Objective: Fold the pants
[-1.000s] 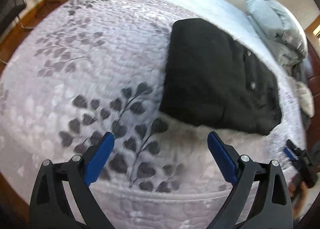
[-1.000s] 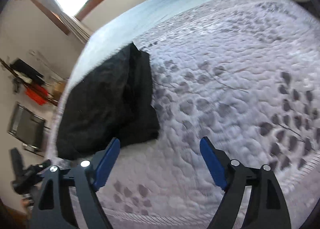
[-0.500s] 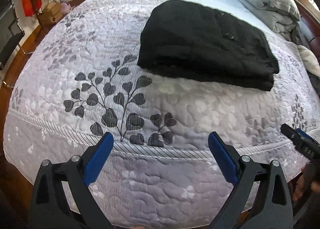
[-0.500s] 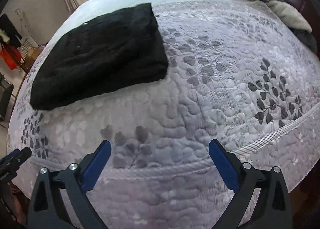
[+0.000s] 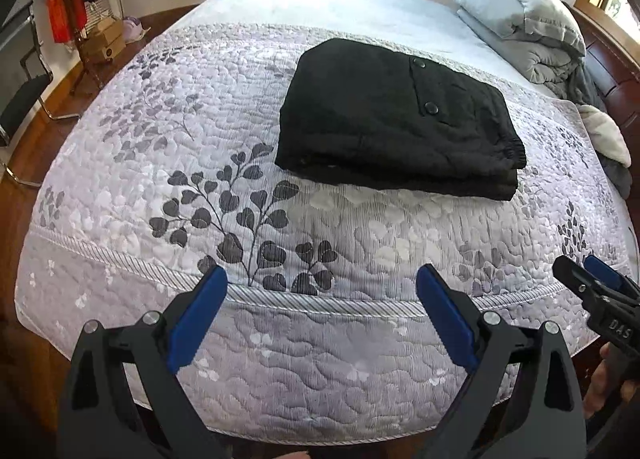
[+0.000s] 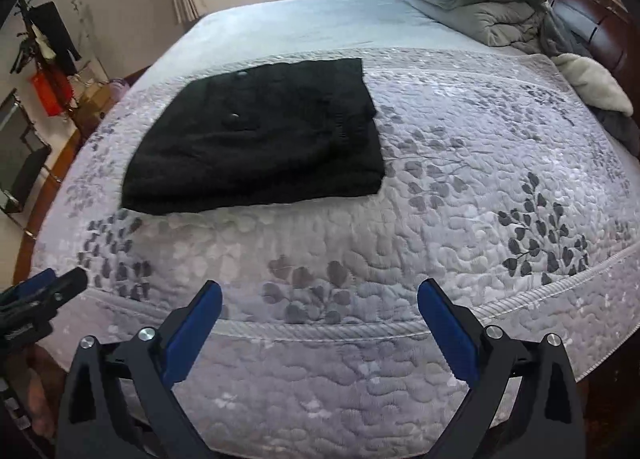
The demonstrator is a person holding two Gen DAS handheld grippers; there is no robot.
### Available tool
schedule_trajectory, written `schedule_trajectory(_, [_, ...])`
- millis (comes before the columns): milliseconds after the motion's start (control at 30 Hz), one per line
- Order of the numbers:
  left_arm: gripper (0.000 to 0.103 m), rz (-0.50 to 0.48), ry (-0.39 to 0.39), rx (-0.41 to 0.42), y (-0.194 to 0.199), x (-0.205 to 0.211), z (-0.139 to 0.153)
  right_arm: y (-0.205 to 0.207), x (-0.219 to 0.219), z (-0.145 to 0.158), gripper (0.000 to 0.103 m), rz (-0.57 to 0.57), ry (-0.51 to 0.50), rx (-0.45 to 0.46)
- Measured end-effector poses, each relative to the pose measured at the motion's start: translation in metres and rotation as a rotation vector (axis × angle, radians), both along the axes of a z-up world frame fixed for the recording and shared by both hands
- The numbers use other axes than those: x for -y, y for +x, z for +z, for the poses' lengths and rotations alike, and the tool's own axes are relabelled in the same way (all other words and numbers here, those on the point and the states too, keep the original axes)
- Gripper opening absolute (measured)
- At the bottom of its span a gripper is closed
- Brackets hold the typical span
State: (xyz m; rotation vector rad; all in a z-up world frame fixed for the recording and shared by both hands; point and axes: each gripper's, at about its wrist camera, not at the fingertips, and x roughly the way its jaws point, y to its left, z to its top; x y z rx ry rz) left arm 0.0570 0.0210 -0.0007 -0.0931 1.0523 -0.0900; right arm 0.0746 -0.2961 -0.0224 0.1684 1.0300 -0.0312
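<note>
Pants (image 5: 394, 123) folded into compact black stack on quilt (image 5: 200, 131), well ahead of both tools, long axis across the bed. Left gripper (image 5: 320, 315) and right gripper (image 6: 320, 319) both spread wide, empty, at bed's foot. Left slightly nearer, probably. Buttons sharp in left view; blurred in right.

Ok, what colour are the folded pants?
Black pants, two dark buttons showing; clearest in the left wrist view.
</note>
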Motion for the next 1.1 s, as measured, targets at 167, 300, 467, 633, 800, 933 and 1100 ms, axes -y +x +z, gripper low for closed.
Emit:
schedule_trajectory(167, [0.095,0.007,0.008,0.042,-0.003,-0.002,0.014,-0.004,0.000,0.015,0.099,0.011,0.035,0.019])
schedule_trajectory(300, [0.095,0.004,0.008,0.065,-0.005,-0.002,0.025,-0.008,-0.001,0.025,0.099,0.020,0.042,0.032])
schedule_trajectory(467, [0.095,0.006,0.010,0.104,-0.009,-0.001,0.037,-0.012,-0.004,0.037,0.099,0.033,0.054,0.053])
schedule_trajectory(633, [0.095,0.001,0.029,0.137,-0.012,0.001,0.047,-0.013,-0.007,0.040,0.099,0.044,0.047,0.062])
schedule_trajectory(800, [0.095,-0.014,0.011,0.140,-0.012,0.003,0.051,-0.011,-0.007,0.040,0.099,0.042,0.046,0.065])
schedule_trajectory(933, [0.096,-0.019,0.005,0.144,-0.011,0.003,0.051,-0.009,-0.006,0.038,0.099,0.038,0.046,0.058])
schedule_trajectory(1100, [0.096,-0.024,0.005,0.141,-0.009,0.003,0.050,-0.006,-0.007,0.034,0.099,0.039,0.052,0.048])
